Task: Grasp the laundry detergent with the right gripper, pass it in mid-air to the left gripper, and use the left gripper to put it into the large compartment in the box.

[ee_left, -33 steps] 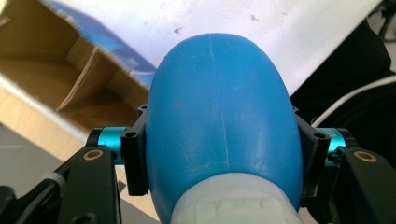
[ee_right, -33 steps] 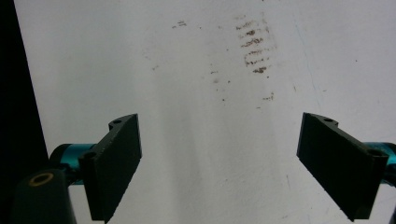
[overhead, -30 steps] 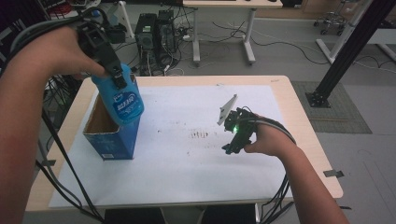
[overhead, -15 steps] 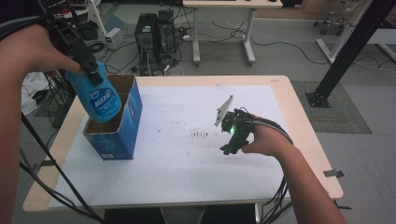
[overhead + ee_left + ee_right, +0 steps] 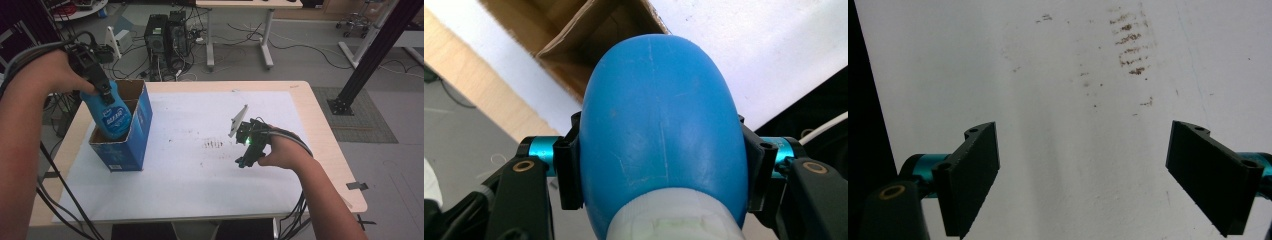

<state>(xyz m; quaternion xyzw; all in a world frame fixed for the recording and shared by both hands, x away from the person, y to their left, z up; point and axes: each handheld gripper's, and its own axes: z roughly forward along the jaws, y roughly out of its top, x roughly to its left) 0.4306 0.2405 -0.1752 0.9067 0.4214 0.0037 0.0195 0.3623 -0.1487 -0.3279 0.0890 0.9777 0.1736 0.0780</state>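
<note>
A blue bottle (image 5: 113, 116) with a white label hangs base-down, its lower part inside an open blue cardboard box (image 5: 132, 136) on the left of the table. My left gripper (image 5: 98, 86) is shut on the bottle near its neck. In the left gripper view the bottle (image 5: 659, 125) bulges between the jaws, with the box's brown inside (image 5: 589, 35) beyond it. My right gripper (image 5: 246, 159) rests low over the white sheet at centre right, open; its view (image 5: 1083, 175) has nothing between the jaws.
A white sheet (image 5: 200, 165) covers most of the wooden table (image 5: 320, 125), with dark smudges (image 5: 214, 144) near the middle. Computer towers (image 5: 167, 35), cables and a desk stand on the floor behind. A black post (image 5: 370, 55) rises at the right.
My left gripper has carried the bottle left and then down, so its base now sits lower inside the box. The right gripper has stayed in place.
</note>
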